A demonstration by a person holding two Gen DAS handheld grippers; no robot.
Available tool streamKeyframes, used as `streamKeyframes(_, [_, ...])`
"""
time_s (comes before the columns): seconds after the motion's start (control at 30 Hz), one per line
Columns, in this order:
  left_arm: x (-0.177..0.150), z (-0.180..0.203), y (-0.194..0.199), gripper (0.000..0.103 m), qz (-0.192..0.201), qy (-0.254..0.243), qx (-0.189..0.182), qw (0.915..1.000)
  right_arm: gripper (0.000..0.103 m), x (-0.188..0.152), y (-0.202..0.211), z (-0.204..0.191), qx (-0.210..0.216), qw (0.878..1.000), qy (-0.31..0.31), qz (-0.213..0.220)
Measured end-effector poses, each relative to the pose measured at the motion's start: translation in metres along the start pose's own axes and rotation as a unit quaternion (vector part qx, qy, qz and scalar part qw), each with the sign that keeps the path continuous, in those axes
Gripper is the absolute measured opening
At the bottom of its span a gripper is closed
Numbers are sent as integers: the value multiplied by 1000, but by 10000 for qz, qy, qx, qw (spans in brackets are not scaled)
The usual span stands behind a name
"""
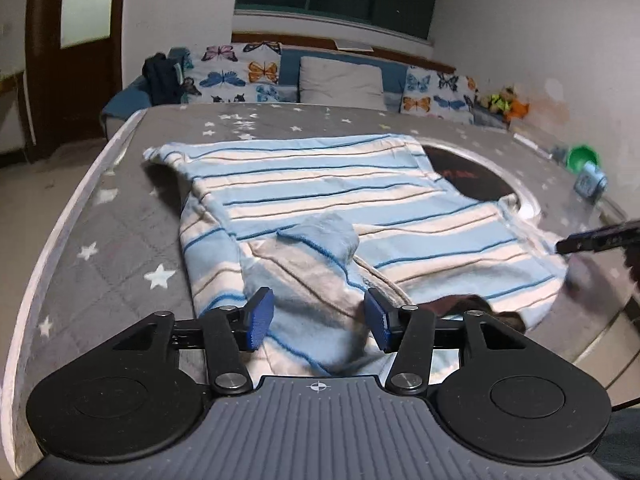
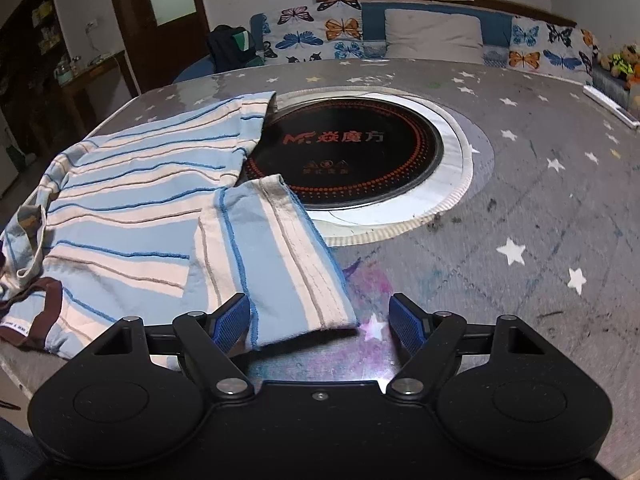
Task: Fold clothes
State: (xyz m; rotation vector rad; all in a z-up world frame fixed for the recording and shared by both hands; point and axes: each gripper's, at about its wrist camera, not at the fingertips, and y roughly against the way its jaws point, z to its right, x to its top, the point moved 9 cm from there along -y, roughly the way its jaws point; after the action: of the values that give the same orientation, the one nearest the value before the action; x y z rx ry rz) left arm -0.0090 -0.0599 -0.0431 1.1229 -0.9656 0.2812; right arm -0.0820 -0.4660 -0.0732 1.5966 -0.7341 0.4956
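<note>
A light blue and cream striped shirt (image 1: 320, 192) lies spread on the grey star-patterned tablecloth (image 1: 112, 240). Its left sleeve is folded over the body. My left gripper (image 1: 320, 318) is open, low over the shirt's near part, with cloth between and under its blue pads. In the right wrist view the same shirt (image 2: 132, 208) fills the left side, brown collar trim at the near left. My right gripper (image 2: 320, 322) is open, with the right sleeve's cuff (image 2: 296, 280) lying between its fingers, nearer the left one. The right gripper's tip (image 1: 596, 238) shows at the shirt's right edge.
A round black induction hob (image 2: 352, 156) is set in the table's middle, partly under the shirt. A green cup (image 1: 583, 158) and a small blue object (image 1: 591, 184) stand at the table's right edge. A sofa with butterfly cushions (image 1: 236, 76) lies beyond. Crumbs dot the cloth (image 2: 560, 312) at right.
</note>
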Motion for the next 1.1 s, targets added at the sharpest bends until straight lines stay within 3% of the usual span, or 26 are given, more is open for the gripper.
streamKeyframes(0.03, [-3, -2, -4, 8, -112, 90, 5, 9999, 79, 0, 0, -1, 20, 10000, 3, 0])
streamKeyframes(0.1, [-11, -11, -11, 4, -285, 361, 49, 9989, 78, 0, 0, -2, 62, 10000, 14, 2])
streamKeyframes(0.2, [-10, -21, -3, 3, -156, 474, 196, 9986, 60, 4, 1, -8, 191, 9998, 6, 58])
streamKeyframes(0.23, [-7, -27, 6, 3, -21, 402, 456, 9981, 50, 5, 2, -10, 247, 9997, -2, 86])
streamKeyframes(0.27, [-3, -35, 17, 2, 105, 395, 683, 9968, 48, 7, 4, -13, 303, 9995, -10, 115])
streamKeyframes(0.33, [2, -47, 31, 2, 249, 499, 843, 9949, 30, 11, 6, -17, 414, 9990, -25, 172])
streamKeyframes(0.43, [7, -67, 60, 2, 464, 559, 1183, 9903, 23, 16, 9, -25, 581, 9980, -48, 258])
streamKeyframes(0.53, [8, -74, 77, 2, 545, 567, 1157, 9902, 21, 21, 13, -32, 748, 9966, -71, 344])
streamKeyframes(0.7, [2, -58, 69, 3, 389, 194, 981, 9942, 21, 42, 30, -92, 1524, 9858, 463, 531])
streamKeyframes(0.77, [-1, -56, 62, 3, 289, 161, 954, 9949, 21, 43, 27, -116, 1810, 9800, 684, 465])
streamKeyframes(0.9, [-9, -51, 44, 5, 99, 105, 886, 9960, 22, 31, 6, -142, 1956, 9752, 1031, 113])
streamKeyframes(1.03, [-13, -41, 41, 33, 35, -195, 771, 9968, 26, 19, -16, -166, 2088, 9680, 1373, -243])
streamKeyframes(1.1, [-11, -44, 45, 35, 57, -240, 827, 9963, 32, 13, -27, -178, 2152, 9634, 1542, -421])
